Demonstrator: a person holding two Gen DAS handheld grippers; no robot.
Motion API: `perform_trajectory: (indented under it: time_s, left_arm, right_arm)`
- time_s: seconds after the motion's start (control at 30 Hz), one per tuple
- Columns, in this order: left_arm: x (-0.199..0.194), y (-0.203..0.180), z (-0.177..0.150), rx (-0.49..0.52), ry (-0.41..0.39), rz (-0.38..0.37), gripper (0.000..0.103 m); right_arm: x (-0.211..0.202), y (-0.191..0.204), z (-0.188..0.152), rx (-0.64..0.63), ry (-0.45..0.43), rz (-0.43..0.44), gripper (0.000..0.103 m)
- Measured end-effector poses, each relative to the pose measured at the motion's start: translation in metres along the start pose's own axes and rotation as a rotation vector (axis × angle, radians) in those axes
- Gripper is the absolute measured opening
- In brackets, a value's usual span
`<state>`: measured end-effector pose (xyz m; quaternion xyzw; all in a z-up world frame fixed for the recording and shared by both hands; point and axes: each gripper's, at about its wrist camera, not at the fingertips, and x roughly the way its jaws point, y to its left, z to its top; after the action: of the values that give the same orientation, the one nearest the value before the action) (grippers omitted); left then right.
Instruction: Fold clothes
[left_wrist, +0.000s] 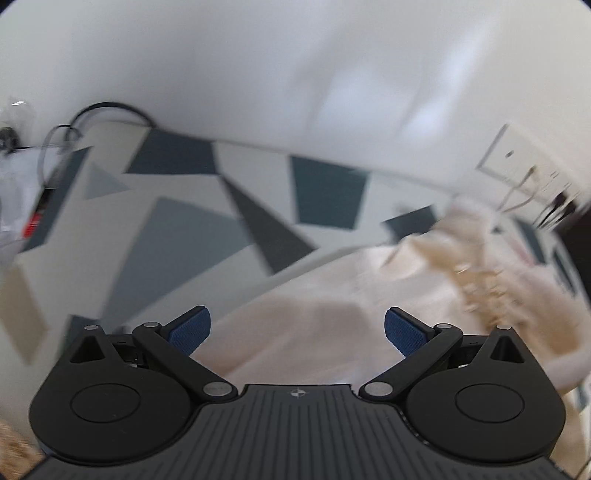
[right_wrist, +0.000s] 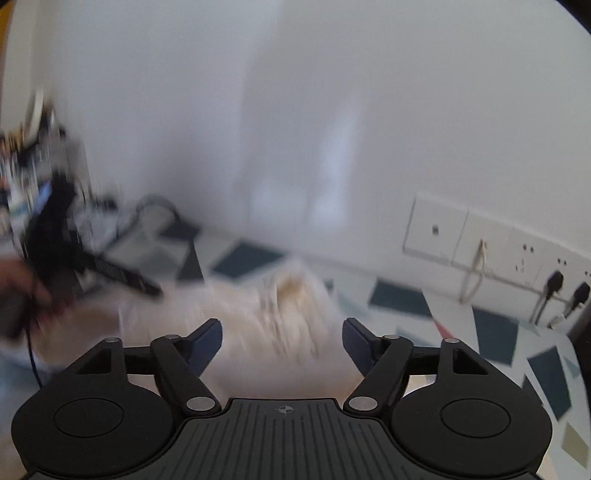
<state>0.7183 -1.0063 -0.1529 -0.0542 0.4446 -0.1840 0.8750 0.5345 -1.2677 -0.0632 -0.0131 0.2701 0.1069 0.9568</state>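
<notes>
Left wrist view, left to right: blurred clutter and a dark looped cable (left_wrist: 110, 109) in the upper left corner against the white wall (left_wrist: 258, 66); then the patterned surface (left_wrist: 177, 229) of white, grey and teal shapes across the middle; then the cream garment (left_wrist: 332, 317) spreading from lower centre to the right edge, its fuzzy, paler-brown part (left_wrist: 476, 258) bunched at the right (too blurred to tell which part of the garment it is). The left gripper (left_wrist: 297, 330) stands wide open over the cloth, blue pads well apart, nothing between them. No container shows clearly in either view. Right wrist view, left to right: a person's hand (right_wrist: 18, 288) at the left edge with the other black gripper beside it, blurred; a shelf of indistinct items in the upper left; the cream garment (right_wrist: 266, 317) lying in the centre on the patterned surface (right_wrist: 498, 332); wall sockets (right_wrist: 517, 251) with plugs at the right. The right gripper (right_wrist: 282, 341) is spread wide, empty, with the cloth lying beyond its fingertips.
</notes>
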Motion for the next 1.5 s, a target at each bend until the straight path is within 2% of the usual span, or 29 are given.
perform_trajectory:
  time_s: [0.07,0.13,0.2,0.27,0.3,0.37,0.47,0.5,0.53,0.57,0.6,0.67,0.73,0.8,0.9,1.03,1.13,1.2,1.3,1.33,1.4,1.47,1.5]
  left_arm:
    - [0.006,-0.009,0.002,0.008,-0.006,0.012,0.103]
    - [0.011,-0.015,0.004,0.012,-0.008,0.022,0.103]
    - [0.012,-0.016,0.005,0.004,-0.009,0.02,0.103]
    - [0.01,-0.012,0.005,-0.003,-0.009,0.024,0.103]
    - [0.009,-0.007,0.004,-0.002,-0.009,0.035,0.103]
    - [0.006,0.003,0.003,-0.01,-0.008,0.056,0.103]
    - [-0.001,0.03,-0.001,-0.07,-0.007,0.089,0.103]
    - [-0.004,0.038,-0.002,-0.09,-0.007,0.1,0.103]
    - [-0.006,0.048,-0.004,-0.112,-0.004,0.104,0.103]
    - [-0.008,0.056,-0.007,-0.133,0.001,0.098,0.103]
    - [-0.011,0.064,-0.01,-0.148,0.004,0.092,0.102]
    - [-0.017,0.077,-0.015,-0.172,0.01,0.078,0.103]
    - [-0.023,0.082,-0.02,-0.167,0.023,0.056,0.102]
    - [-0.03,0.083,-0.025,-0.136,0.048,0.028,0.102]
    - [-0.042,0.075,-0.038,-0.046,0.068,0.017,0.103]
    - [-0.042,0.054,-0.058,0.147,0.066,0.094,0.102]
    - [-0.031,0.044,-0.065,0.231,0.101,0.063,0.103]
    - [-0.021,0.039,-0.068,0.26,0.1,0.086,0.103]
    - [-0.013,0.038,-0.067,0.212,0.045,0.098,0.103]
    - [-0.012,0.037,-0.066,0.202,0.025,0.106,0.098]
    - [-0.013,0.035,-0.062,0.204,-0.019,0.108,0.078]
    - [-0.018,0.035,-0.055,0.194,-0.05,0.097,0.01]
    - [-0.022,0.037,-0.052,0.177,-0.066,0.114,0.011]
  right_arm:
    - [0.015,-0.008,0.019,0.023,-0.02,0.006,0.073]
    - [0.049,-0.018,0.035,0.038,0.016,-0.037,0.073]
    - [0.096,-0.03,0.043,0.041,0.097,-0.069,0.072]
    - [0.147,-0.037,0.043,-0.008,0.23,-0.12,0.061]
    - [0.17,-0.039,0.042,-0.033,0.292,-0.142,0.059]
    - [0.21,-0.047,0.039,-0.038,0.412,-0.116,0.058]
    - [0.241,-0.059,0.029,0.102,0.52,0.02,0.058]
    - [0.246,-0.062,0.027,0.134,0.541,0.052,0.055]
    - [0.245,-0.06,0.025,0.136,0.54,0.067,0.039]
    - [0.241,-0.054,0.024,0.109,0.522,0.069,0.018]
    - [0.238,-0.05,0.025,0.085,0.51,0.073,0.007]
    - [0.222,-0.047,0.036,0.073,0.427,0.072,0.007]
    - [0.195,-0.048,0.053,0.085,0.275,0.09,0.006]
    - [0.166,-0.053,0.071,0.11,0.106,0.105,0.006]
    - [0.136,-0.058,0.087,0.15,-0.022,0.1,0.006]
    - [0.113,-0.06,0.088,0.161,-0.102,0.077,0.006]
    - [0.104,-0.069,0.084,0.221,-0.144,0.074,0.006]
    - [0.097,-0.074,0.083,0.266,-0.167,0.1,0.006]
    - [0.086,-0.075,0.081,0.28,-0.189,0.122,0.006]
    - [0.082,-0.074,0.08,0.28,-0.193,0.121,0.006]
    - [0.076,-0.075,0.079,0.286,-0.199,0.12,0.006]
    - [0.07,-0.075,0.078,0.296,-0.212,0.124,0.006]
    - [0.068,-0.076,0.076,0.299,-0.218,0.129,0.006]
